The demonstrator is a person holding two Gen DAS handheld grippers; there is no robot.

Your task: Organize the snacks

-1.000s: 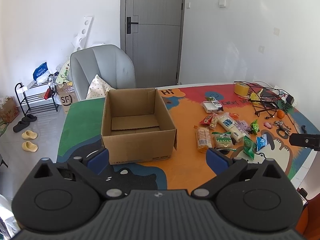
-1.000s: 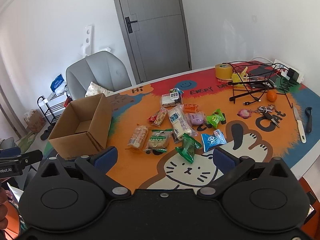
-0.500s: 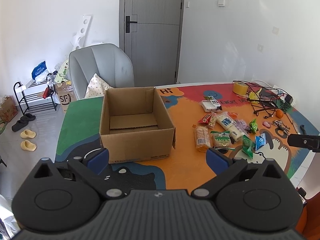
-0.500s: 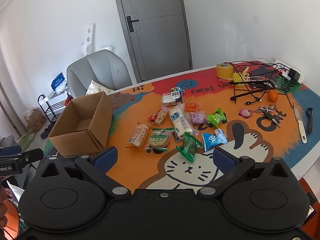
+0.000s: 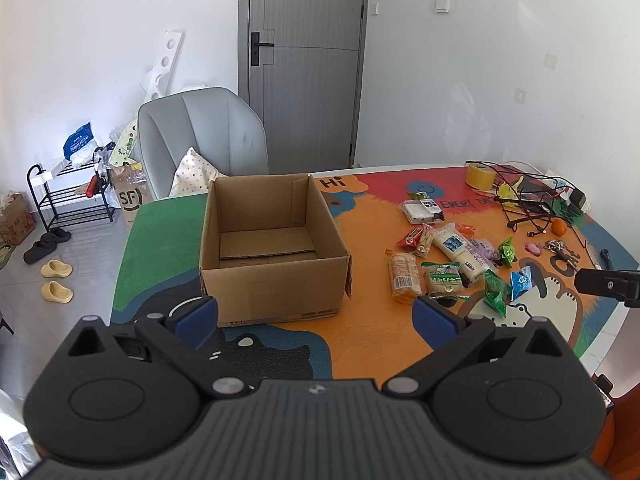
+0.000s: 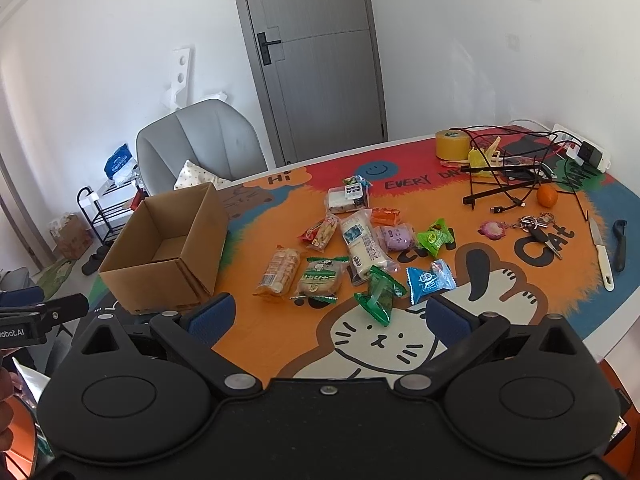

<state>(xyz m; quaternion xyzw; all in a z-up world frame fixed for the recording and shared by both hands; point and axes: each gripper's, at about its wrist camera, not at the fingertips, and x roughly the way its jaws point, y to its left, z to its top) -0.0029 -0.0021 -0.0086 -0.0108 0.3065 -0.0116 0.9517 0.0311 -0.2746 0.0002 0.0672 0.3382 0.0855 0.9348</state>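
Both grippers, left [image 5: 314, 316] and right [image 6: 330, 314], hover wide open (holding nothing) near the table edge; box [image 5: 272, 248] left, snacks [image 6: 360, 252] right.

A table with a bright cartoon-cat mat [image 6: 380, 344] carries an open cardboard box [image 6: 168, 248] on the left, snack packets [image 6: 352, 252] scattered mid-table, and on the right a tape roll [image 6: 452, 144], tangled cables [image 6: 504, 176], an orange [image 6: 547, 196], keys [image 6: 538, 226] and a knife [image 6: 600, 252].

An open, empty cardboard box [image 5: 272, 248] stands upright left of loose snack packets [image 6: 352, 252] scattered flat nearby.
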